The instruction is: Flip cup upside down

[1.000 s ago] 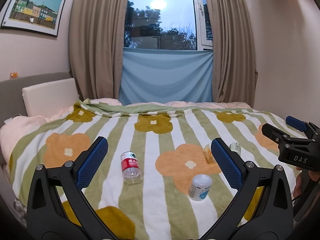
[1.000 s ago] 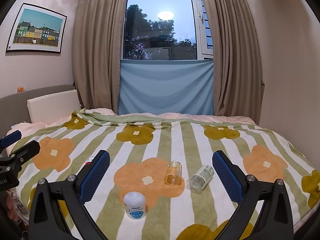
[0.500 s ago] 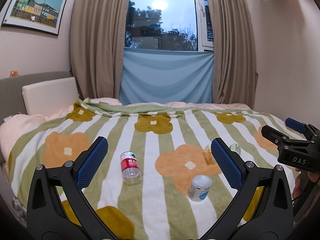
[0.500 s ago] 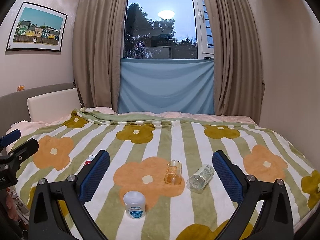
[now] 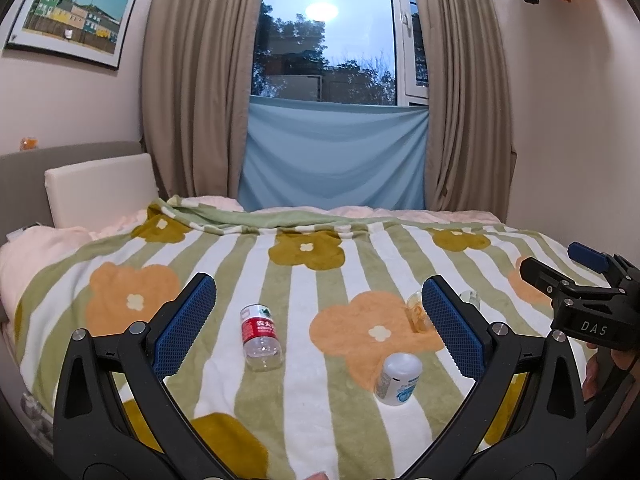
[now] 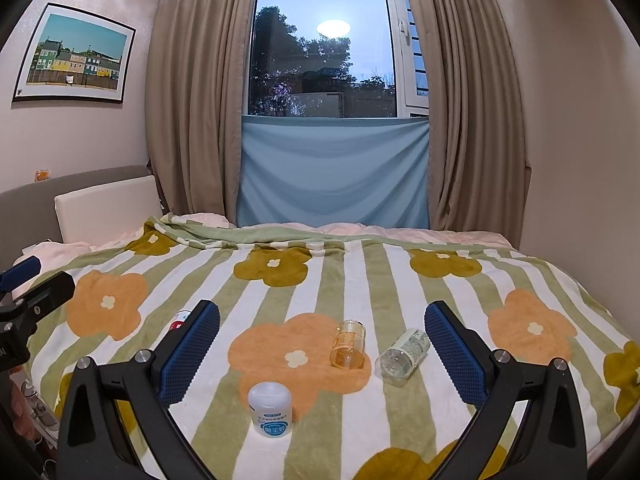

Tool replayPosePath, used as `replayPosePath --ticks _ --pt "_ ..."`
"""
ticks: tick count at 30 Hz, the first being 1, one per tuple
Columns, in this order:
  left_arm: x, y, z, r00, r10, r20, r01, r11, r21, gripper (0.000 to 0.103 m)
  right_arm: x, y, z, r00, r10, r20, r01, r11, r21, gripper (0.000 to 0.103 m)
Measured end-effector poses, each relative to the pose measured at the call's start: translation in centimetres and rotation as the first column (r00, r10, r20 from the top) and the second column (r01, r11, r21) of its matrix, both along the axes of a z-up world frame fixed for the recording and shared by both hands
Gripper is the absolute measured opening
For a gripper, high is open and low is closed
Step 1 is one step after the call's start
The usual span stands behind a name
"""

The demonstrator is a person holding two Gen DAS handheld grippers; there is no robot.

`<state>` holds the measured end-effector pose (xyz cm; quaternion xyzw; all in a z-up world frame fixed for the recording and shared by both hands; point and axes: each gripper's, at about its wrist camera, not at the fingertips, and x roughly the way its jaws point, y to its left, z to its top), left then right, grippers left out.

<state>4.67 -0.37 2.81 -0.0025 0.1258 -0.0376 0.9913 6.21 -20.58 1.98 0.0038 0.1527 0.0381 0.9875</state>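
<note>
A small amber see-through cup [image 6: 348, 345] lies on its side on the flowered blanket, on an orange flower; in the left wrist view it [image 5: 416, 313] is partly hidden behind my left gripper's right finger. My left gripper [image 5: 318, 328] is open and empty, held above the near part of the bed. My right gripper [image 6: 322, 354] is open and empty too, with the cup ahead between its fingers. The right gripper's body also shows at the right edge of the left wrist view [image 5: 588, 308].
A white jar with a blue label [image 6: 270, 410] stands near the front. A clear bottle [image 6: 402, 354] lies right of the cup. A red-labelled bottle [image 5: 260, 338] lies to the left. The bed [image 6: 540, 280] has a wall on the right, and a headboard and pillow [image 6: 106, 208] on the left.
Both views have shifted very slightly; the objects on the bed have not moved and both grippers stay open.
</note>
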Motion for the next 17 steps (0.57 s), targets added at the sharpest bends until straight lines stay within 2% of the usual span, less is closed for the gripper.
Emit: replayPosePath --ticks 9,17 --pt "-0.47 -1.03 0.41 0.999 0.034 0.035 -0.036 0.998 0.058 0.103 0.09 0.08 0.09 1.0 0.0 0.003 0.0 1.0 -0.001 0.102" --pt "-0.14 -0.4 0.38 0.999 0.049 0.015 -0.049 0.999 0.015 0.103 0.08 0.28 0.16 1.0 0.002 0.003 -0.002 1.0 -0.001 0.102"
